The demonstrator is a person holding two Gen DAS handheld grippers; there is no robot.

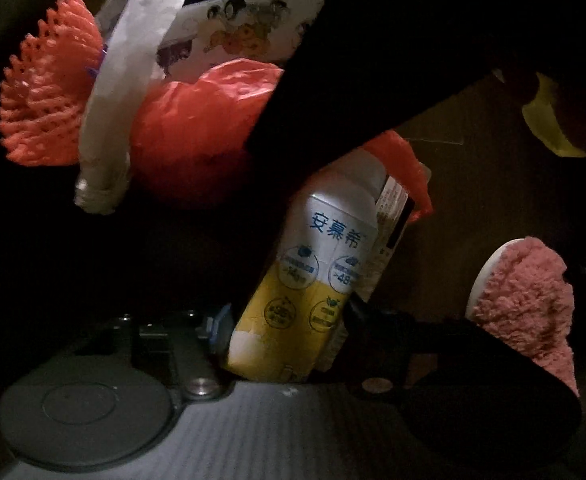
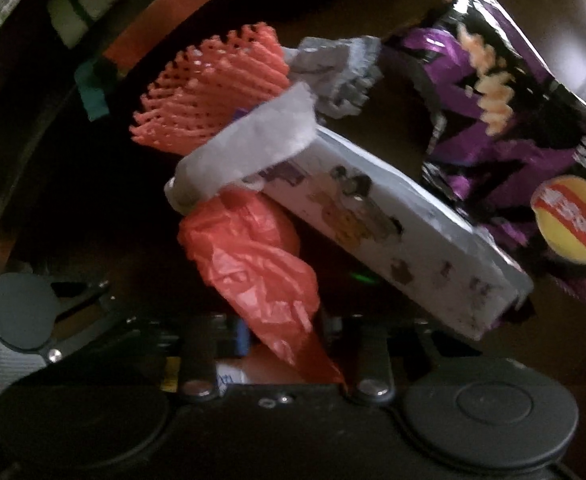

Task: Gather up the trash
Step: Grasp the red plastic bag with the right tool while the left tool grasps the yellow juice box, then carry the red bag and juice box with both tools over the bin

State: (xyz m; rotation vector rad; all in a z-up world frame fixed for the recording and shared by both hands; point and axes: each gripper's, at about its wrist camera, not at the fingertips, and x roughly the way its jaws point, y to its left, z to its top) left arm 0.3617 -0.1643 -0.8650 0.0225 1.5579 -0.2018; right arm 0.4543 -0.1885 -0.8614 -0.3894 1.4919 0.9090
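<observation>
Nearest the left wrist camera stood a white-and-yellow drink carton with blue printed characters (image 1: 325, 280), lodged between the left gripper (image 1: 293, 312)'s dark fingers, which appeared to press on both its sides — a grip, though the gloom made the contact hard to confirm. Beyond it lay the rest of the litter on a dark brown floor (image 1: 473, 200): an orange foam fruit net (image 1: 49, 84), a strip of crumpled white paper (image 1: 129, 80), a crumpled orange plastic bag (image 1: 197, 128) and a flat white box printed with cartoon figures (image 1: 249, 28). A fluffy pink slipper (image 1: 529, 304) sat off to the right. In the right wrist view the right gripper (image 2: 285, 344) had its fingers drawn nearly together on the tail of the orange bag, with a glossy purple snack packet (image 2: 513, 120) and a grey paper wad (image 2: 341, 72) farther off. The thin film looked likely to slip or tear under a lift, since only a narrow twist was pinched, and the bag's bulk lay tucked under the box and paper strip — pulling it might drag or scatter them. The carton, held near its base and leaning, could pivot out.
</observation>
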